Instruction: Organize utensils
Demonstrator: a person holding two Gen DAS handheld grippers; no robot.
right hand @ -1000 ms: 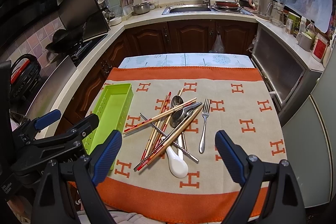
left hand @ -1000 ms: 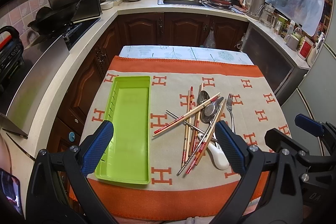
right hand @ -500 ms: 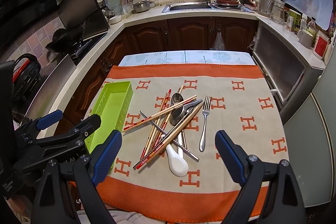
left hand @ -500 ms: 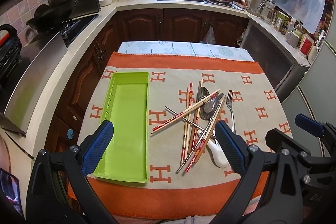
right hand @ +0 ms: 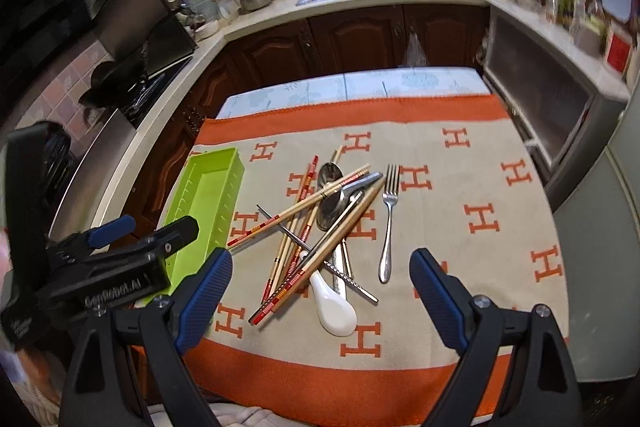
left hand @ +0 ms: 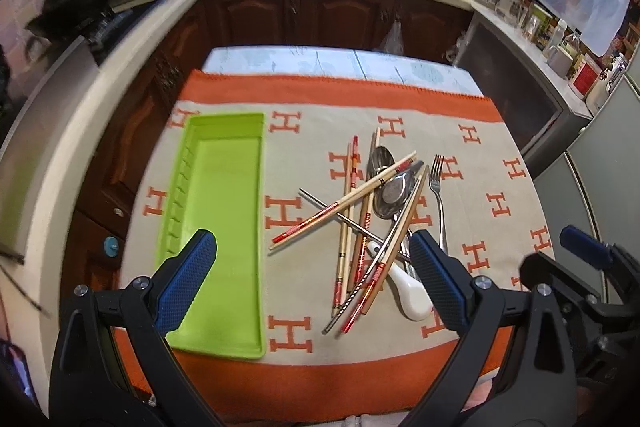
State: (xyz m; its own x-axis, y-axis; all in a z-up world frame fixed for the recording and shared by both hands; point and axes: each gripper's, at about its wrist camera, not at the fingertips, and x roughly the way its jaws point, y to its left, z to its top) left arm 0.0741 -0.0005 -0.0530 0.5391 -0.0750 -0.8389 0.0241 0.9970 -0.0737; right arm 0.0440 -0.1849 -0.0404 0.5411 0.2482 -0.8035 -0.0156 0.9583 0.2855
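Lying ahead of both wide-spread tongs, left [left hand: 312,285] and right [right hand: 320,293]: utensil pile [right hand: 326,227].

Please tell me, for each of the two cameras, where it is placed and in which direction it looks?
Left wrist: sits on the open left gripper, facing forward and down over the orange-bordered cloth; its blue-padded fingers frame the long lime-green plastic tray, the right gripper at the right edge.
Right wrist: sits on the open right gripper, facing the tangled pile of wooden and metal chopsticks and spoons; the left gripper shows at left.
Shared: tray, pile, steel fork, white ceramic spoon.
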